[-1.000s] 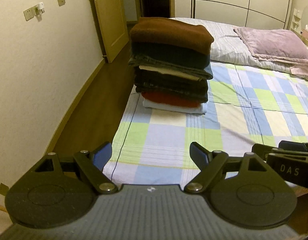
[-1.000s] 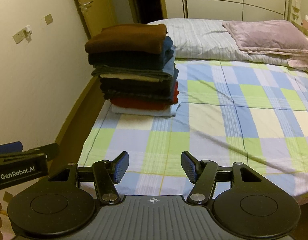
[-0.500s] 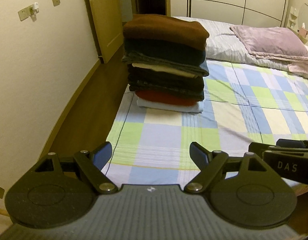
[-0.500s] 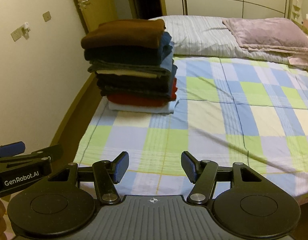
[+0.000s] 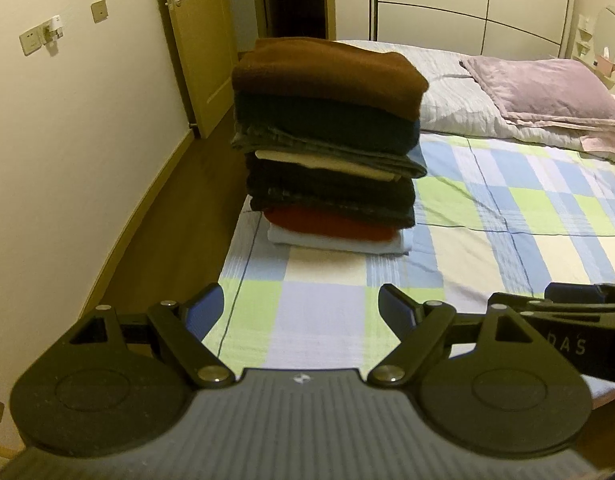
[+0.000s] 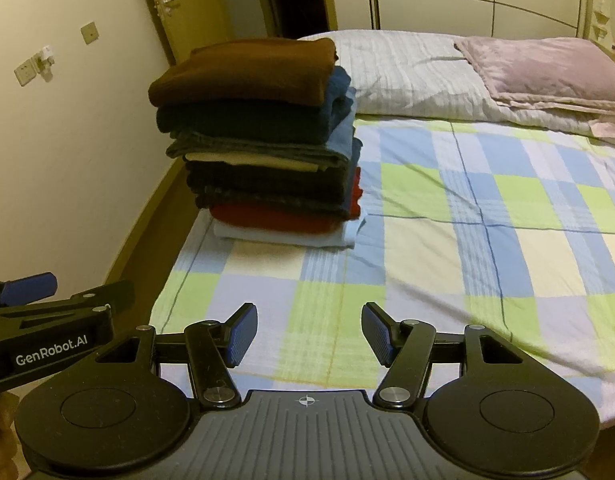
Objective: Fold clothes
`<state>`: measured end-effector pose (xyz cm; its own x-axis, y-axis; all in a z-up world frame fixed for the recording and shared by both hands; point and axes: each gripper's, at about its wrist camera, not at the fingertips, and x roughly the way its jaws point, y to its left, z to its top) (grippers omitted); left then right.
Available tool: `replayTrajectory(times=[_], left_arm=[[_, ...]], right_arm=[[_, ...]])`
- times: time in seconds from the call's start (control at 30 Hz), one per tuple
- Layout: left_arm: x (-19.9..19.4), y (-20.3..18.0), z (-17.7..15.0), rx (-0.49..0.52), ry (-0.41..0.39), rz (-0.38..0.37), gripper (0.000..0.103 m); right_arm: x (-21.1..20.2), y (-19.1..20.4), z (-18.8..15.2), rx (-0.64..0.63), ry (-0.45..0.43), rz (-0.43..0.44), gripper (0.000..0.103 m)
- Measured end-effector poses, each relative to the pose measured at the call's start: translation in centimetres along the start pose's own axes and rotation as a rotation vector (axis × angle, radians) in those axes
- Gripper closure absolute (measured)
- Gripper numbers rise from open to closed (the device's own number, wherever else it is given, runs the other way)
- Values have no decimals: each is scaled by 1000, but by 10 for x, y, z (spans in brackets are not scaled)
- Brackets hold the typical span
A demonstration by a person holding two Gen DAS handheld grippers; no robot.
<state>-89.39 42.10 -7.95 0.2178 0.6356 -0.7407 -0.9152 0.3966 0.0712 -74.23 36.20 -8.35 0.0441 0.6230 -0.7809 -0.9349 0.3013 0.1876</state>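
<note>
Brown knitwear is topping the stack of folded clothes [image 5: 327,144] sitting near the bed [image 6: 487,208] edge. Soft and floppy, it wants gripping low, at both sides. Left tool [image 5: 301,310] and right tool [image 6: 309,334] are hovering spread, empty.

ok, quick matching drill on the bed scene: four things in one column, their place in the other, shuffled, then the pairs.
Things:
1. brown sweater
2. white garment
3. red garment
4. mauve pillow

Places:
A. bottom of the stack, on the checked sheet
B. head of the bed, clear of the stack
C. top of the stack
D. just above the bottom layer of the stack

Pairs: 1-C, 2-A, 3-D, 4-B
</note>
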Motion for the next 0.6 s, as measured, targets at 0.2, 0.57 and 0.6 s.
replayTrajectory(times=[0.2, 0.57, 0.6], left_arm=[[21, 10, 24, 14, 14, 2, 21], [50, 34, 65, 27, 24, -13, 21], [53, 35, 68, 31, 23, -18, 21]], right_arm=[[23, 6, 23, 17, 23, -1, 42], [52, 27, 61, 46, 61, -28, 42], [54, 29, 64, 49, 63, -31, 42]])
